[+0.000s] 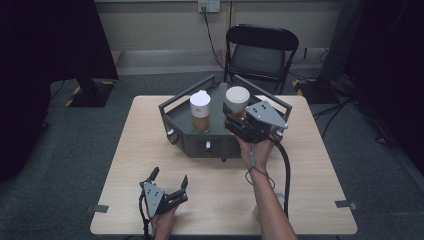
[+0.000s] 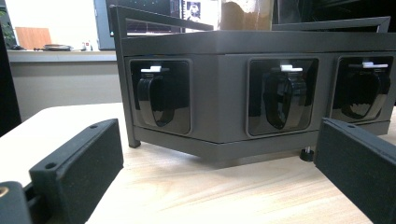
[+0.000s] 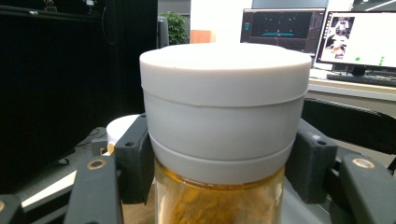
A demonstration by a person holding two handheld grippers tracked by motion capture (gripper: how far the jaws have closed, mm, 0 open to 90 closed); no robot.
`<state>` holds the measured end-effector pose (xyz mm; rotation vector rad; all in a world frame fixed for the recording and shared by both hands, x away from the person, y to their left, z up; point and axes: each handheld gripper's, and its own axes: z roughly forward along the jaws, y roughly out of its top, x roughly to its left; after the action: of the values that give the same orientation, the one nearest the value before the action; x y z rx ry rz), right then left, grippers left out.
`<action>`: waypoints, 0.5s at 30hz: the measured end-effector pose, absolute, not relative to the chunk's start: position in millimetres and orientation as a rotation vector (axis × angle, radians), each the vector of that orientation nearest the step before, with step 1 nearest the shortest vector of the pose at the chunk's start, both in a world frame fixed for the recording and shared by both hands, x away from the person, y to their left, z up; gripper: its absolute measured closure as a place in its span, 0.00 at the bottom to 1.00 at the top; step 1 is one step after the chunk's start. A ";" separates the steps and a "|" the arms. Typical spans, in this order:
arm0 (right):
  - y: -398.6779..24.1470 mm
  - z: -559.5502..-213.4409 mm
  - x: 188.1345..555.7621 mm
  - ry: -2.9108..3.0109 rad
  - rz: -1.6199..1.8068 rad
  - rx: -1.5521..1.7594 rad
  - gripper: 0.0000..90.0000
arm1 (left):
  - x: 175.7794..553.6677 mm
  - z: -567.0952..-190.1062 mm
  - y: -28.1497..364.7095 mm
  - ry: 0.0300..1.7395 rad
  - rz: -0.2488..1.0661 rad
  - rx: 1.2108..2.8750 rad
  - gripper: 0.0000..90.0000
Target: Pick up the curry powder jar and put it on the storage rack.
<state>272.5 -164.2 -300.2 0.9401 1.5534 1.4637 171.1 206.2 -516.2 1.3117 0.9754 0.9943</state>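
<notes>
We see the right gripper [image 1: 234,121] up at the dark tray [image 1: 176,120] in the middle of the table [image 1: 220,200], its jaws clamped on either side of a glass jar [image 3: 219,200] with a white lid [image 3: 224,93]; in the right gripper view the jaws press the jar just under the lid rim, amber contents showing below. From the high view that jar [image 1: 237,102] stands upright at the tray's right half, and a second white-lidded jar [image 1: 200,111] stands beside it to the left, the two apart. The left gripper [image 1: 170,181] rests low near the table's near edge, well apart from the tray, jaws spread wide with nothing between them. In the left gripper view we look along those open jaws at the tray's side wall [image 2: 219,93], with three recessed black latches.
</notes>
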 end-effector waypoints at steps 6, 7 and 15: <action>-162.2 -300.5 281.1 1.554 1.459 0.954 0.39 | 171.1 -516.3 206.3 0.975 0.994 1.312 0.01; -162.3 -300.4 281.7 1.552 1.460 0.958 0.39 | 171.1 -516.3 206.2 0.975 0.994 1.312 0.01; -161.4 -299.5 287.3 1.561 1.456 0.940 0.39 | 171.0 -516.2 206.3 0.975 0.995 1.312 0.01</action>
<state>287.3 -161.4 -299.5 0.9398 1.5610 1.4560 171.0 206.3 -516.2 1.3124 0.9748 0.9948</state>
